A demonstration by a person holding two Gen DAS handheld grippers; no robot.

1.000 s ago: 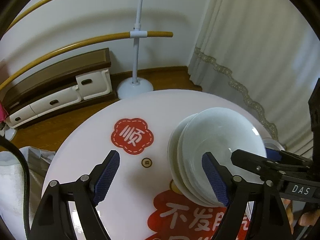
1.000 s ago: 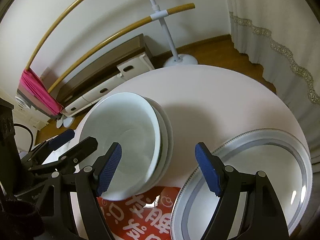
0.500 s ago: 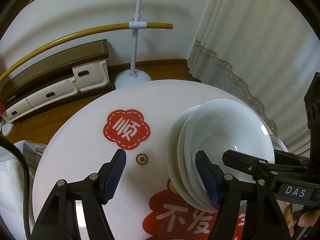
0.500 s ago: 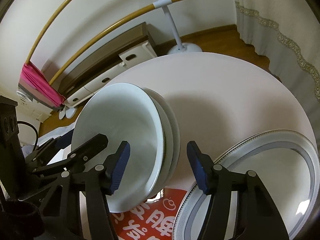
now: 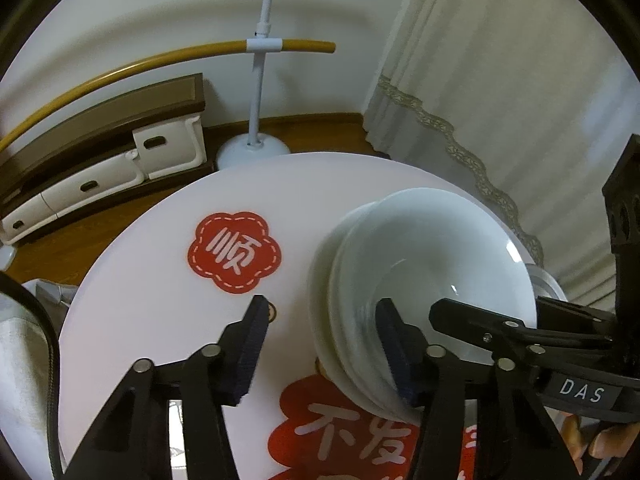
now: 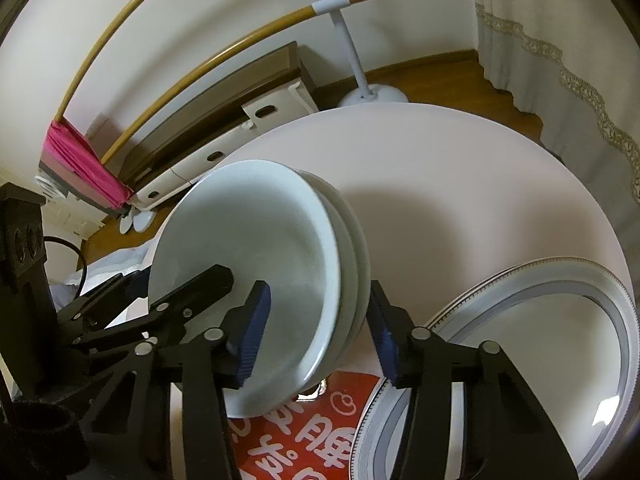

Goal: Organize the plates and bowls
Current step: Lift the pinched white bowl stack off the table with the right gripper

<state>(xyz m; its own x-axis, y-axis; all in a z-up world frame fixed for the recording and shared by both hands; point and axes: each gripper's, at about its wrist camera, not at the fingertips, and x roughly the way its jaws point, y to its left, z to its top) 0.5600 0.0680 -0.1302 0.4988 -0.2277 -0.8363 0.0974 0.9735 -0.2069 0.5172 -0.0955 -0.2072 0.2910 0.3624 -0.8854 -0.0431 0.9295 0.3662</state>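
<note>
— Two grippers, both on one stack? Where is it?

— Yes. The bowls (image 6: 256, 264) are nested three deep, tilted up on edge over the table (image 6: 460, 200). The right gripper (image 6: 318, 330) has its jaws around the stack's near rim: the left pad inside the top bowl, the right pad against the outermost bowl's underside. Whether the pads press the rim I cannot tell.

— And the left gripper?

— The left gripper (image 5: 324, 350) has its jaws spread partway. Its right pad sits inside the top bowl of the bowls (image 5: 424, 276); its left pad hangs over bare table (image 5: 160, 288), apart from the stack. It pinches nothing.

— Anything in the bowls?

— Only the pads reaching in; the top bowl's inside shows plain glazed white.

— What lies beside them?

— A plate (image 6: 532, 360) with a grey patterned rim lies flat on the table, just right of the stack; nothing shows in it. Red stickers (image 5: 235, 251) with white characters mark the tabletop.

— Farther off?

— Beyond the table, a stand (image 5: 256, 120) with a white pole and yellow bars, a low cabinet (image 5: 120, 160) by the wall, pink cloth (image 6: 84, 164), and a curtain (image 5: 500, 80) at right.
</note>
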